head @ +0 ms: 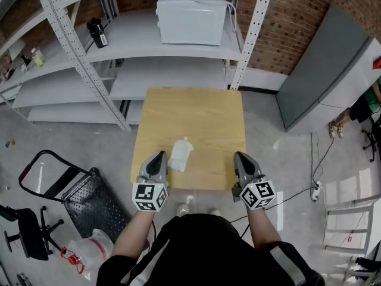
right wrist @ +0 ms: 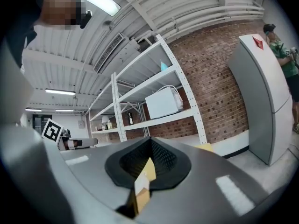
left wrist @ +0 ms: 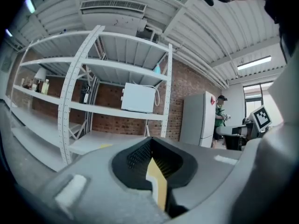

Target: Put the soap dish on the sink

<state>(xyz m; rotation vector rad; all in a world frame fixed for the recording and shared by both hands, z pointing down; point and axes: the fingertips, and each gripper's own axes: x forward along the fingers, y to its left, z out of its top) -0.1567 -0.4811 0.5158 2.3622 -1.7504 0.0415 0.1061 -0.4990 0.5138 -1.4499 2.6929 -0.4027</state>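
Observation:
A pale, whitish soap dish [head: 180, 154] lies near the front of a small wooden table [head: 190, 112]. My left gripper [head: 159, 155] hovers just left of the dish, jaws pressed together with nothing between them. It points almost level at the shelves in the left gripper view, where its fingertips [left wrist: 150, 143] meet. My right gripper [head: 240, 156] sits over the table's front right corner, well right of the dish. Its jaws also meet in the right gripper view [right wrist: 149, 146] and hold nothing. No gripper touches the dish.
White metal shelving stands behind the table, with a white microwave [head: 191, 12] and a black bottle [head: 98, 33] on it. A grey fridge [head: 324, 70] stands at the right with a person [head: 363, 109] beyond it. A black hand trolley [head: 83, 195] lies on the floor at the left.

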